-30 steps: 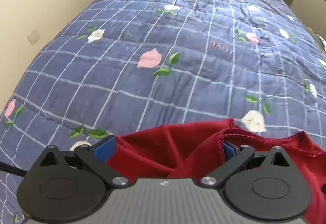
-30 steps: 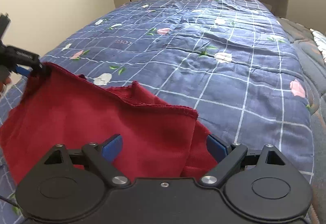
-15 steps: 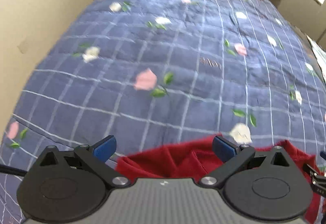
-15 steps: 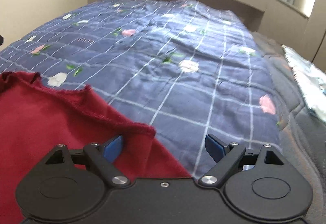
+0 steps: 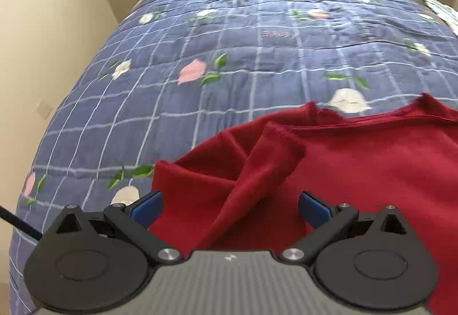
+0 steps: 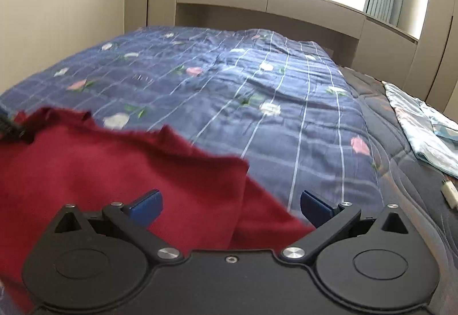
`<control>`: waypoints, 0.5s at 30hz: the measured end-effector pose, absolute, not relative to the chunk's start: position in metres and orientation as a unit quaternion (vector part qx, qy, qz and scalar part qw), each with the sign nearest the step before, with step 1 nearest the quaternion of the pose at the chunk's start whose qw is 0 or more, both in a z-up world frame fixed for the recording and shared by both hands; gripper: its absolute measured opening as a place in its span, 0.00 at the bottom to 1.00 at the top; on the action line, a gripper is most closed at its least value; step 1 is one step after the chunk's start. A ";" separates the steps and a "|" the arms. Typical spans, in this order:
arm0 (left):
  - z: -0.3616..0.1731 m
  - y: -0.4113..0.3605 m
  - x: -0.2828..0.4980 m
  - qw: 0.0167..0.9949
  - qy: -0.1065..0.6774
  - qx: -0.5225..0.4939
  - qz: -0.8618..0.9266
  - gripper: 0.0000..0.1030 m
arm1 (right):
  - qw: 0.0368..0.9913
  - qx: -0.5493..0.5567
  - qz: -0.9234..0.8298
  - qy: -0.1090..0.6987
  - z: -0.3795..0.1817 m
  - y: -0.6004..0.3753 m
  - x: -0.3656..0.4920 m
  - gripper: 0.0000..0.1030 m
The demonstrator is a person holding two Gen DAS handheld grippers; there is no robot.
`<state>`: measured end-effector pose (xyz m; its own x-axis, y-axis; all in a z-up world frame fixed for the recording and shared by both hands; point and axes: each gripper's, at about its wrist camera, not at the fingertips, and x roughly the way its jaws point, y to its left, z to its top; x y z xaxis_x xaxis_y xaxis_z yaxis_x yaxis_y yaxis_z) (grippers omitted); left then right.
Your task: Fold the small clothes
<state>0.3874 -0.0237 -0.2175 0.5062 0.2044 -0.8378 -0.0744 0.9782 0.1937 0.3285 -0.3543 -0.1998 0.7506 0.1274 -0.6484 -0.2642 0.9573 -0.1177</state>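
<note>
A dark red cloth [image 5: 357, 160] lies rumpled on the blue floral quilt [image 5: 257, 63], with a raised fold running toward my left gripper [image 5: 230, 207]. The left jaws stand wide apart, blue pads on either side of the fold, gripping nothing. In the right wrist view the same red cloth [image 6: 114, 160] fills the lower left, its frayed edge toward the quilt [image 6: 257, 91]. My right gripper [image 6: 230, 204] is open over the cloth's right corner and holds nothing.
A beige wall [image 5: 43, 43] runs along the bed's left side. A headboard shelf [image 6: 272, 3] and window stand at the far end. A light blue patterned cloth [image 6: 423, 126] and a small white object [image 6: 450, 192] lie on the dark mattress at right.
Both grippers have let go of the red cloth and drawn back. The cloth, held up a second ago, now lies on the quilt. Both views have tilted up toward the headboard.
</note>
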 end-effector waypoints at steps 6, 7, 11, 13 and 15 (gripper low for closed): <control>-0.227 0.004 0.400 0.869 0.469 0.043 0.151 1.00 | 0.926 -0.112 0.068 0.353 -0.205 -0.344 0.299 0.99; -0.226 0.011 0.402 0.870 0.465 0.036 0.161 1.00 | 0.926 -0.111 0.060 0.355 -0.206 -0.342 0.296 0.99; -0.226 0.041 0.412 0.867 0.470 -0.005 0.168 1.00 | 0.925 -0.100 0.027 0.365 -0.206 -0.338 0.287 0.99; -0.227 0.057 0.418 0.863 0.477 -0.031 0.161 1.00 | 0.925 -0.096 0.011 0.367 -0.205 -0.333 0.283 0.99; -0.229 0.072 0.420 0.860 0.486 -0.062 0.142 1.00 | 0.926 -0.093 -0.001 0.365 -0.202 -0.328 0.280 0.99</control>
<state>0.4202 0.0725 -0.2288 0.4884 0.1839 -0.8530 -0.3034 0.9523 0.0316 0.2801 -0.3277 -0.2023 0.7336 -0.0692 -0.6761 -0.0673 0.9825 -0.1736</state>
